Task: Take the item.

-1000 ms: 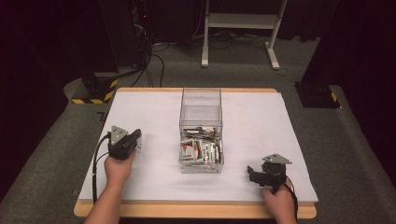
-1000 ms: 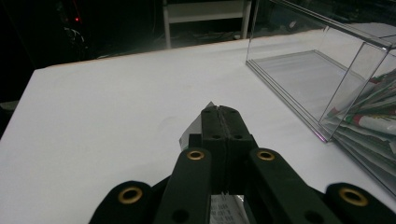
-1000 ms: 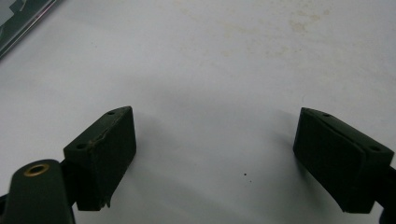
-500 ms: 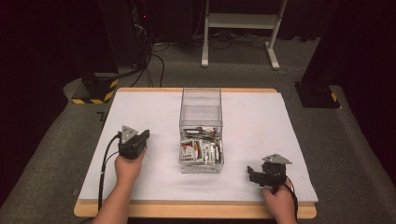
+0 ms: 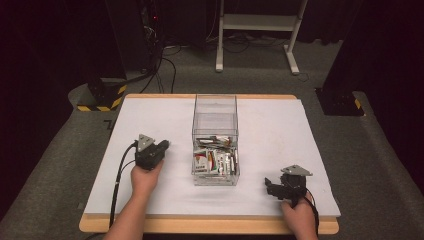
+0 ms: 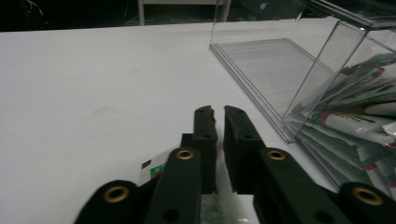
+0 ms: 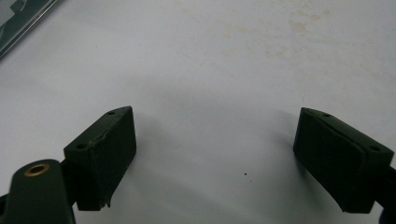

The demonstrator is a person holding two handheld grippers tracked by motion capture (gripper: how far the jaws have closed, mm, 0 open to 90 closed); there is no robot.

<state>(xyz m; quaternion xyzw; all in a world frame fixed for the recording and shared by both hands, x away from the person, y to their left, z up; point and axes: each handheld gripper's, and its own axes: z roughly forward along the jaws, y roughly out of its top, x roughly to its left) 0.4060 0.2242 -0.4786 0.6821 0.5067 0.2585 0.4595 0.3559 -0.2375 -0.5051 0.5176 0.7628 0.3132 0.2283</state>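
Clear acrylic box (image 5: 215, 145) stands mid-table, its near half holding sachets (image 5: 215, 161). The left gripper (image 5: 161, 147) sits just beside its left wall, jaws just parted to a slit with nothing between them (the right gripper (image 5: 270, 187) gapes wide and empty, farther off).

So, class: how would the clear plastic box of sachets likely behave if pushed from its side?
The clear plastic box looks thin-walled and light, so it would probably slide on the smooth white table. The sachets fill only its near half, so it may swivel.
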